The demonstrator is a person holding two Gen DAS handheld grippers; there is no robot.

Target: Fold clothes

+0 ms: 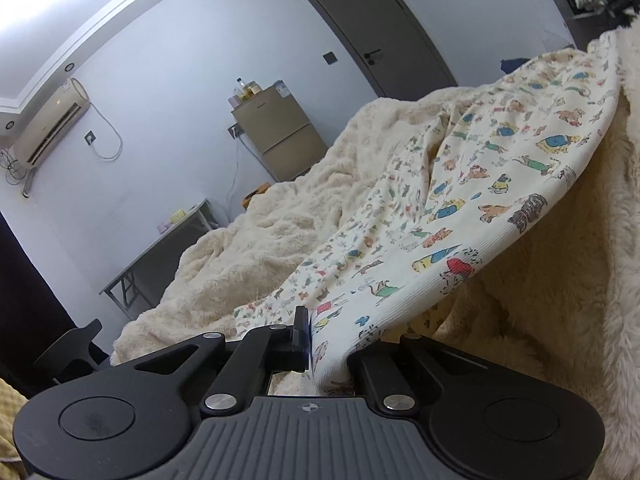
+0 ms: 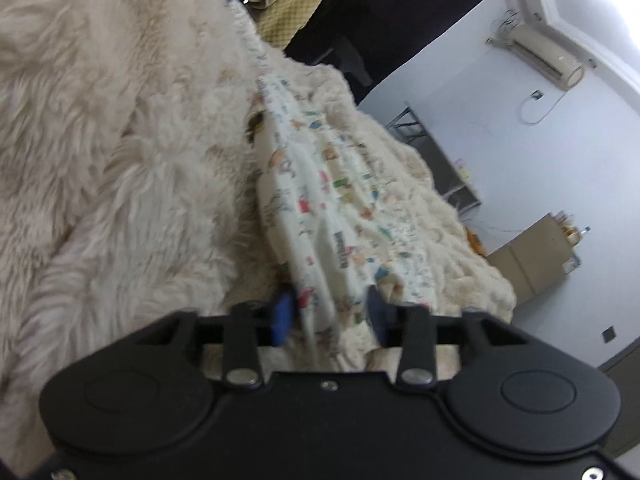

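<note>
Both grippers pinch the printed garment (image 1: 460,208): left gripper (image 1: 320,344) clamped tight, right gripper (image 2: 328,312) slightly apart around bunched cloth; its lettering too blurred to read.

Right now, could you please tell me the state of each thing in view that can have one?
Cream cartoon-print ribbed garment: lifted off the fluffy cream blanket, stretched between both grippers.
Left gripper: shut on the garment.
Right gripper: shut on bunched garment.
Dark grey door: closed.

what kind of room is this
Most likely a bedroom or small studio flat: a fluffy cream blanket spread over what looks like a bed, a small fridge against the wall, and a wall-mounted air conditioner.
</note>
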